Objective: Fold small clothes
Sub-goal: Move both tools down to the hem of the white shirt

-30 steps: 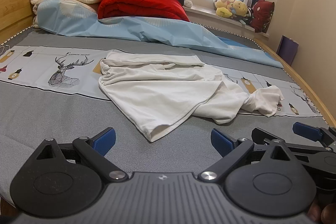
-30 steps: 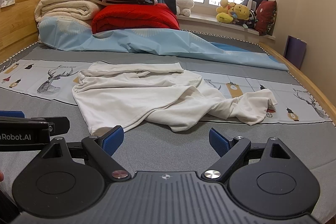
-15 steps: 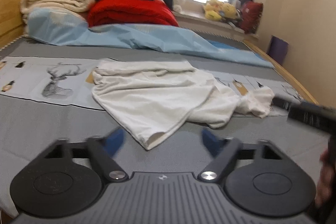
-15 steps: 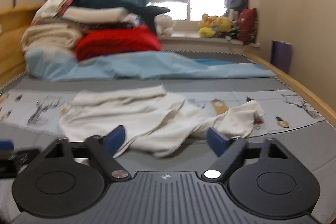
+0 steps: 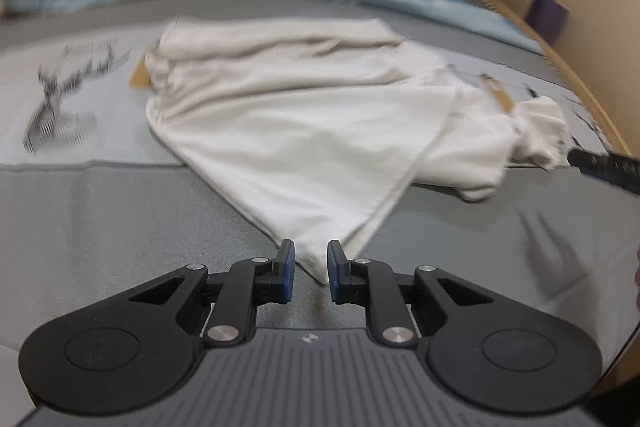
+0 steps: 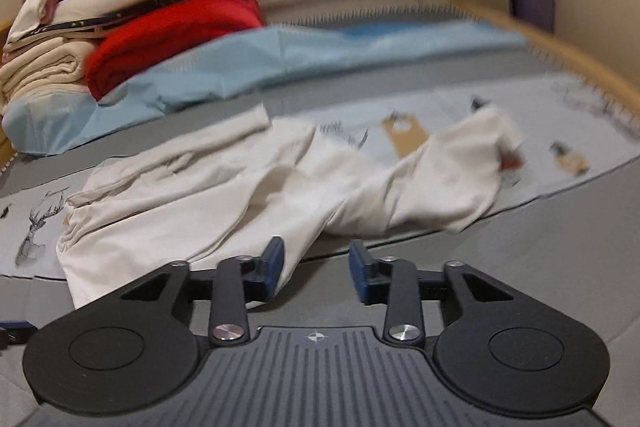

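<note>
White garment (image 5: 304,123), crumpled, lies spread on the grey bedcover (image 5: 100,211), partly over a pale printed strip with a deer drawing (image 5: 60,107). Its near corner comes to a point between the blue pads of the left gripper (image 5: 311,273), whose jaws are closing around it with a small gap still showing on each side. The right gripper (image 6: 316,269) is closing too, wider apart, with a lower fold of the garment beside its left pad (image 6: 274,263). Behind lie a light blue sheet (image 6: 280,59), a red blanket (image 6: 172,27) and stacked bedding (image 6: 48,59).
</note>
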The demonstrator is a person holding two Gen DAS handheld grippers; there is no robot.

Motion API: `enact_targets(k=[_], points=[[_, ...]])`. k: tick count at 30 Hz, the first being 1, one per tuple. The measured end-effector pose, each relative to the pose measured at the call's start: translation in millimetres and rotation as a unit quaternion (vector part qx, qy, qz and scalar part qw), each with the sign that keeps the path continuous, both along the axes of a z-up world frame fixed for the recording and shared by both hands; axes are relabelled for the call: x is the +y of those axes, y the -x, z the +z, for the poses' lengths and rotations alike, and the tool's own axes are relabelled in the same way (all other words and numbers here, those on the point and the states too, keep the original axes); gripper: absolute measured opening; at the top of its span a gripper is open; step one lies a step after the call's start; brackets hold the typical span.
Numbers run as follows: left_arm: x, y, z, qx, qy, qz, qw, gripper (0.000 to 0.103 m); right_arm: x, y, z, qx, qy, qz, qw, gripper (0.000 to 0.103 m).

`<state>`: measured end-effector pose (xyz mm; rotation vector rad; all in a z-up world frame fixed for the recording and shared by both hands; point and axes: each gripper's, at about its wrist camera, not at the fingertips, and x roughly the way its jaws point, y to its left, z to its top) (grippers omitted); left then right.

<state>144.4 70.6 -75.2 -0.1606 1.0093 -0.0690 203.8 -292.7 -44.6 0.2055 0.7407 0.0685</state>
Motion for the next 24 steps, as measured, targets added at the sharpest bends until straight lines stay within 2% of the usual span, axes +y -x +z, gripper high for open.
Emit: enact_targets(k=[3,5,7,10,12,13,14,15,16,20,24], points=[[12.4,-24.9,-19.1,0.03,0.037,0.033,0.9983,0.029,5.0,-24.3,-20.9,0.027,-0.02,0.003,0.999,0.046],[18.0,-38.0,-33.0,0.06,0.069,0.053,0.9944,0.045,8.9,-38.7,-35.2,0.05,-0.035,0.003,0.998,0.046],[21.3,-47.5,-44.1,0.077,0.088,0.076,0.9902,0.046,14.0,-50.7,-44.6,0.062,-0.047,0.006,0.997,0.046],[20.2,-57.5,-55.0,0.092,0.094,0.094,0.9868,0.046,24.4,-64.3,-54.4,0.074,-0.056,0.012,0.996,0.046],[15.6,-60.5,-56.0,0.09,0.083,0.089,0.9884,0.044,29.4,-69.3,-58.9,0.077,-0.057,0.013,0.995,0.045],[13.3,-60.9,-54.7,0.086,0.07,0.082,0.9904,0.036,31.3,-70.5,-59.8,0.078,-0.058,0.016,0.995,0.043],[10.8,-60.5,-52.7,0.083,0.055,0.073,0.9923,0.014,32.3,-70.4,-58.7,0.075,-0.057,0.019,0.995,0.029],[9.5,-60.2,-51.1,0.083,0.043,0.065,0.9935,0.008,32.3,-71.1,-55.9,0.071,-0.054,0.02,0.996,0.011],[10.8,-58.0,-48.7,0.08,0.04,0.061,0.9941,0.006,30.9,-69.3,-51.2,0.065,-0.051,0.02,0.996,0.005],[26.8,-42.0,-27.5,0.054,0.051,0.053,0.9958,0.003,16.2,-52.3,-23.2,0.021,-0.072,0.04,0.996,0.004],[44.5,-12.8,4.1,0.025,0.048,0.03,0.9981,0.003,-3.1,-21.8,12.7,-0.028,-0.054,0.073,0.995,0.003]])
